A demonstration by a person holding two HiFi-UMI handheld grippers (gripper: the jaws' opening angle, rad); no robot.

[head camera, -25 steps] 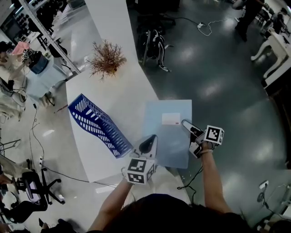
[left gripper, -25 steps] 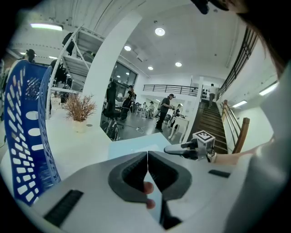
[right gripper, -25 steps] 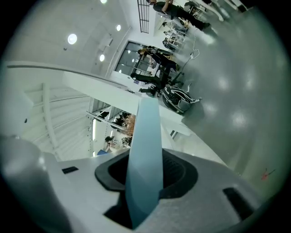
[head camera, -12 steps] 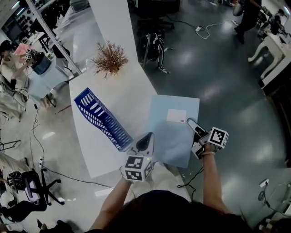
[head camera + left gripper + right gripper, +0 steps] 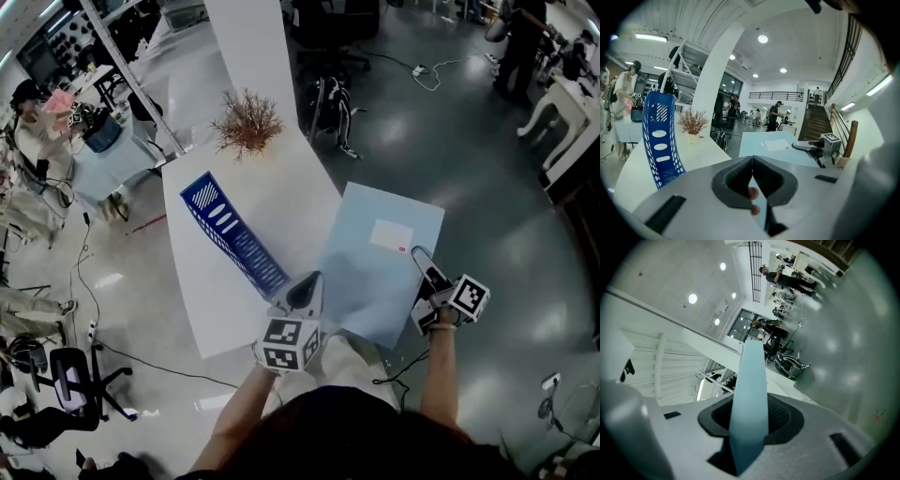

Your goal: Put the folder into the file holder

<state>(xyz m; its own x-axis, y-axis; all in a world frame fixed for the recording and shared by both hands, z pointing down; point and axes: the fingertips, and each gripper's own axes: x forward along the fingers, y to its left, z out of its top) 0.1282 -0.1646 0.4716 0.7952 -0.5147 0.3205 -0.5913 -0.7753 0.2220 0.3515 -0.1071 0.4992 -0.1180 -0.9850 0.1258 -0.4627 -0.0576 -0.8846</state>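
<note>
Folder (image 5: 380,272) is pinched at its right edge by the right gripper (image 5: 419,255), whose fingers (image 5: 785,416) close on both faces of the thin board, so it runs edge-on straight out from between them. A grip at the rim probably leaves the rest of the board free to slide into a narrow slot. It hangs flat and raised to the left of those fingers, partly past the rim of the white surface (image 5: 281,187) and over the floor. The left gripper (image 5: 307,284) has its fingers (image 5: 736,180) pressed together with nothing between them, tips just beside the folder's near left corner, likely to steady or guide it. The blue file holder (image 5: 230,234) sits on the surface ahead and left of the left fingers, apart from the folder. The folder is pale blue, smooth and stiff enough to hold flat from one edge, with a white label bearing a small red mark near the right fingers.
</note>
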